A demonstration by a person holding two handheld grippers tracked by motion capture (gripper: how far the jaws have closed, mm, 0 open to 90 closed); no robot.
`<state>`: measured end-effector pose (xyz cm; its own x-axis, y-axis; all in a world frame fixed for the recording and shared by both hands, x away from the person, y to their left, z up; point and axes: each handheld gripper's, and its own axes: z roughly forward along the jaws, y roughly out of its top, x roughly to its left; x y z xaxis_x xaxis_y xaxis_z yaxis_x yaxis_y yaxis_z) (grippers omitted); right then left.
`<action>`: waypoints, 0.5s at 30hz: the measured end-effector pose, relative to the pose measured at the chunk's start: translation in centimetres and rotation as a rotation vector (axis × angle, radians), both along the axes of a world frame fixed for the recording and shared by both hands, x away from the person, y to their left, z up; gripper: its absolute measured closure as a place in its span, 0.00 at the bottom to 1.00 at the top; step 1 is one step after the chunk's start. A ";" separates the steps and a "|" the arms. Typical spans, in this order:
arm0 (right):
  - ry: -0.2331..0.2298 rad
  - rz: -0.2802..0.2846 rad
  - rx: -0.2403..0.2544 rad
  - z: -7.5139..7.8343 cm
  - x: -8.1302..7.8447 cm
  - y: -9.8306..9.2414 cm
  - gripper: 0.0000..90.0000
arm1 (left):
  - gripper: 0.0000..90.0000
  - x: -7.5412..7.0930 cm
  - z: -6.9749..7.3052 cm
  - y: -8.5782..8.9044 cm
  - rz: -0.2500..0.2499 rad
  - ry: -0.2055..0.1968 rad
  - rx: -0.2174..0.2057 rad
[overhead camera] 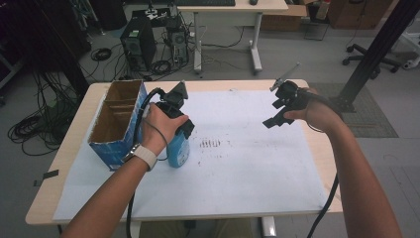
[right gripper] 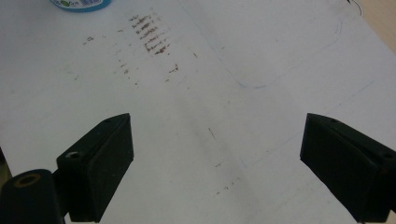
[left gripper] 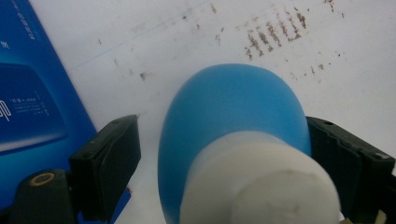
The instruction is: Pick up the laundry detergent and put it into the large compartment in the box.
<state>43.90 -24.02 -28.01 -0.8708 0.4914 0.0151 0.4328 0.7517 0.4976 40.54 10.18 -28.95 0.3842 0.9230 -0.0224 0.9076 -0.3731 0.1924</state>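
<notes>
A blue bottle (overhead camera: 178,151) with a white cap stands upright on the white paper sheet (overhead camera: 247,168), just right of a blue cardboard box (overhead camera: 115,124). My left gripper (overhead camera: 179,133) comes down over it from above. In the left gripper view the bottle (left gripper: 233,107) sits between the jaws of this gripper (left gripper: 224,126): the right jaw lies against its side, while a thin gap shows at the left jaw. My right gripper (overhead camera: 276,118) hovers open over the paper's right half, apart from the bottle, with nothing between the jaws of the gripper (right gripper: 217,123). The bottle's base (right gripper: 81,3) appears at the top edge there.
The open-topped box (left gripper: 32,93) has cardboard dividers inside and stands close to the bottle's left. Brown smudges (overhead camera: 210,144) mark the paper's middle. The wooden table (overhead camera: 69,148) ends just beyond the paper on all sides. Cables trail from both grippers toward the near edge.
</notes>
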 end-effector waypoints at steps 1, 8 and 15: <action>0.000 -0.001 -0.002 0.0 0.0 -0.1 0.11 | 0.18 0.0 0.0 0.0 -0.003 -0.001 0.001; 0.000 -0.002 0.001 0.0 -0.1 -0.1 0.11 | 0.24 0.0 -0.2 0.0 -0.009 0.002 -0.003; 0.002 0.001 -0.002 -0.2 0.0 0.0 0.11 | 0.30 0.0 -0.2 0.1 -0.004 -0.004 -0.010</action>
<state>43.85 -24.02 -28.20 -0.8711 0.4909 0.0162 0.4335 0.7530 0.4950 40.54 10.32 -29.10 0.3883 0.9211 -0.0298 0.9052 -0.3751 0.1996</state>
